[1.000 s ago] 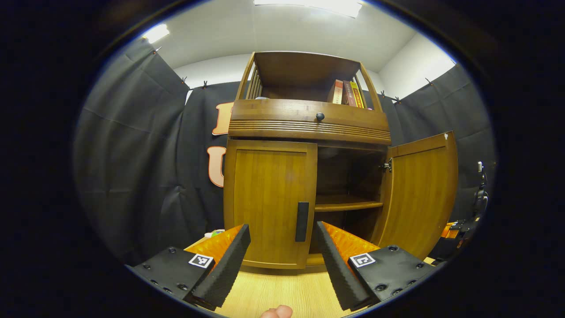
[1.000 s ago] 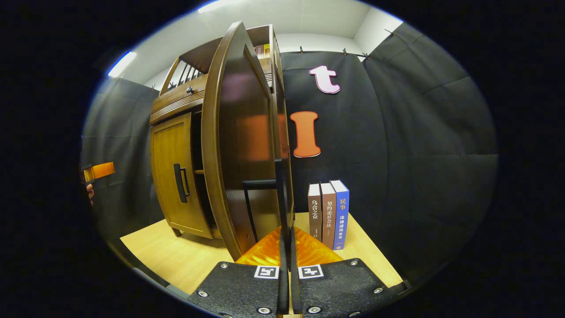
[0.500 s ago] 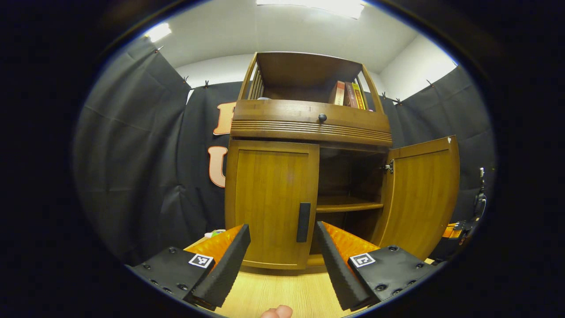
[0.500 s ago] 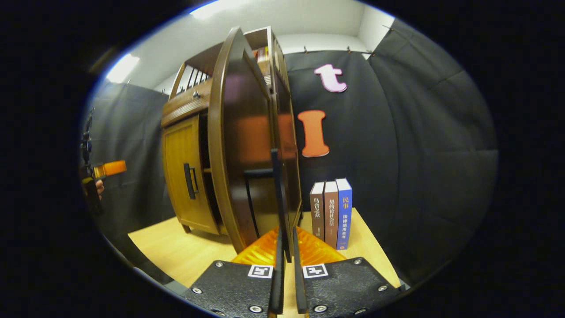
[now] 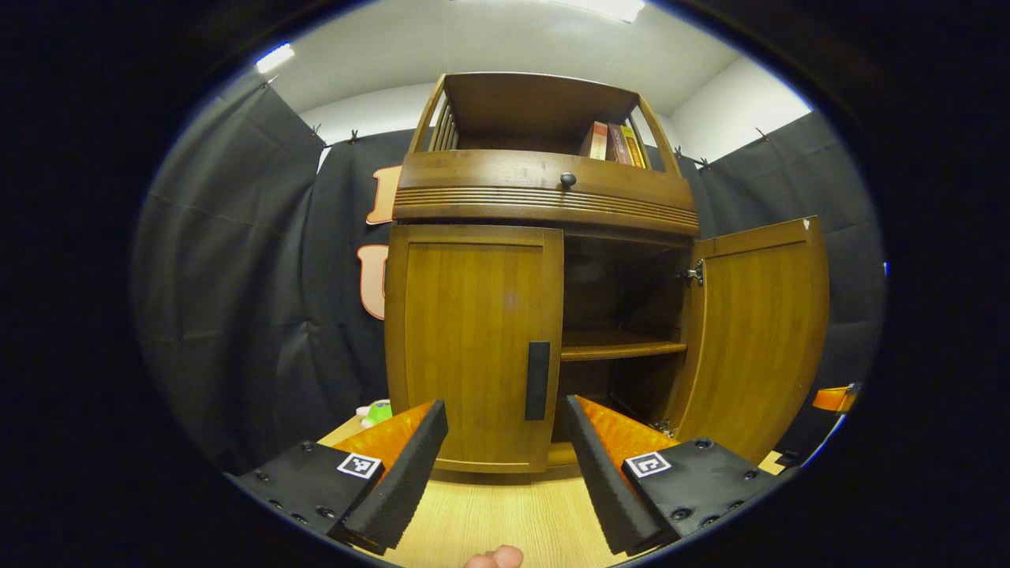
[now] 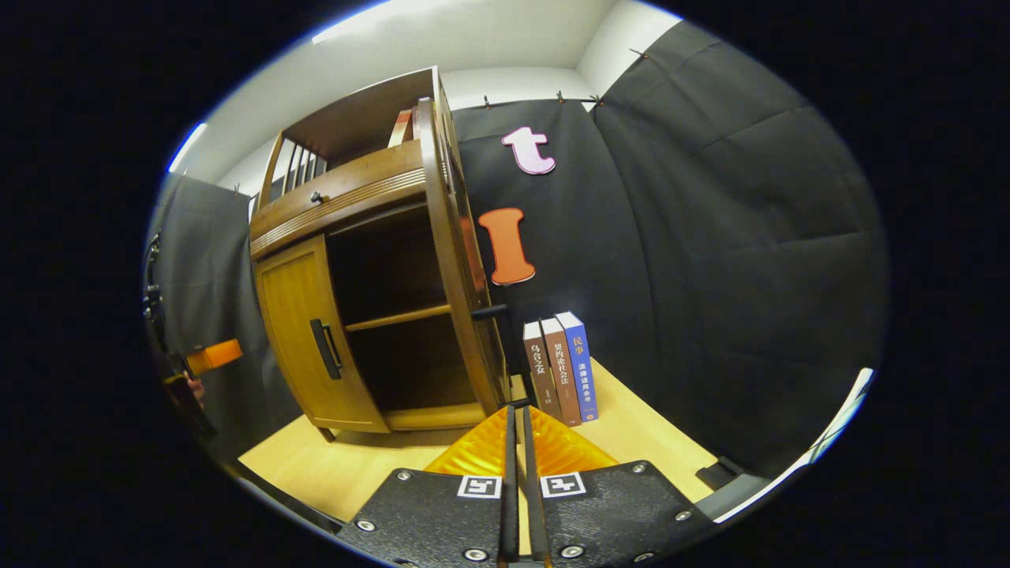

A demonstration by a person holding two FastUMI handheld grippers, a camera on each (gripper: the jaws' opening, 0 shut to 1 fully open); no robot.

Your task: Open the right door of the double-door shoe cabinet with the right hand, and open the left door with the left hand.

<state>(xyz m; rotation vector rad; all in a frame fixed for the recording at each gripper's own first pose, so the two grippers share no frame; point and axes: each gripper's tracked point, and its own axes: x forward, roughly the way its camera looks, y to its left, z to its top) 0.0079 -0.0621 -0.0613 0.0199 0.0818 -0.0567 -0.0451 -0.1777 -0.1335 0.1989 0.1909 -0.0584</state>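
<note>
The wooden shoe cabinet (image 5: 544, 197) stands on a light wooden table (image 5: 505, 513). Its left door (image 5: 473, 339) is closed, with a dark vertical handle (image 5: 537, 380) at its right edge. The right door (image 5: 757, 339) is swung wide open, baring an inner shelf (image 5: 619, 347). My left gripper (image 5: 505, 410) is open just short of the left door, the handle showing between its fingers without touching them. In the right gripper view the right door (image 6: 454, 260) is edge-on, its handle (image 6: 489, 312) sticking out. My right gripper (image 6: 515, 410) is shut with nothing in it, below and apart from that handle.
Three upright books (image 6: 560, 367) stand on the table right of the cabinet. More books (image 5: 611, 142) sit in the top shelf above a drawer with a round knob (image 5: 567, 179). A small green toy (image 5: 379, 410) lies left of the cabinet. Black cloth walls close in all around.
My right gripper has let go of the right door's handle and drawn back; the door now stands wide open. My left gripper has edged closer to the left door.
</note>
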